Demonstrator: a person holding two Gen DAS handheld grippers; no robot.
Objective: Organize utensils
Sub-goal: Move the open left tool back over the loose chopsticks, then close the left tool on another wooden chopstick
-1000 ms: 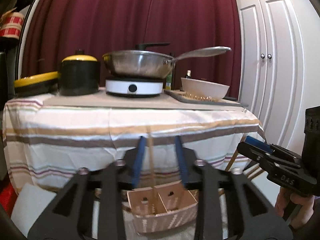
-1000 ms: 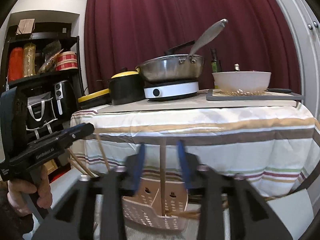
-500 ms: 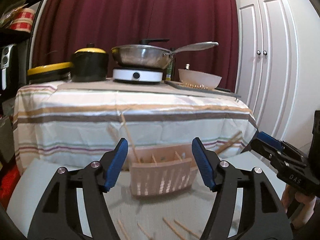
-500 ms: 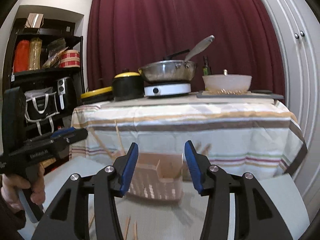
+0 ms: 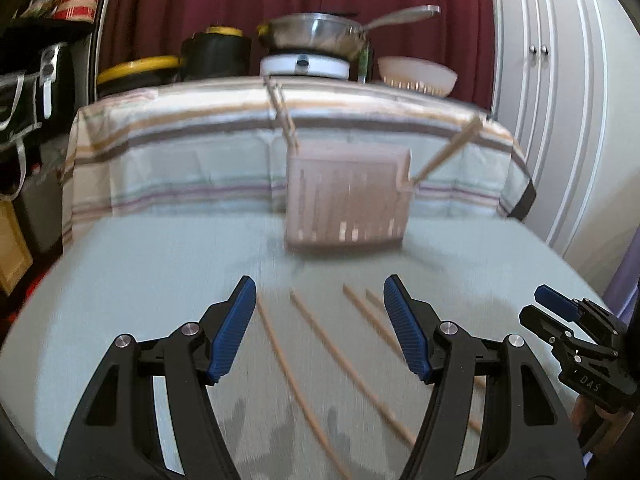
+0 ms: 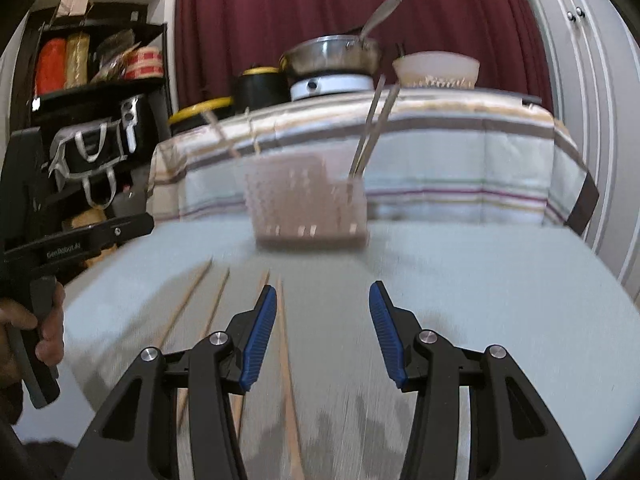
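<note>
Left gripper: is being held with its blue pads well apart; nothing is being gripped between them, so it is released. It is being pointed down over the pale table surface.
Right gripper: is also being held parted and released, with nothing pressed between the pads. It is being seen from the left view at the right edge, with part of a hand below it.
Loose chopsticks: several wooden sticks are being seen lying flat on the table surface, running roughly away from the cameras. In the left view two are lying between the left gripper's fingers and further sticks are passing under the right-hand finger. In the right view one stick is lying just inside the left-hand finger and the others are lying to its left.
Utensil holder: a pinkish slotted basket is being seen standing upright at the far side of the surface, well apart from both grippers. It is being blurred.
Chopsticks in holder: sticks are being seen leaning out of it, some at its left end and some at its right.
Background: a striped tablecloth is hanging behind the holder; a steel pan, a black pot and a pale bowl are standing on top.
</note>
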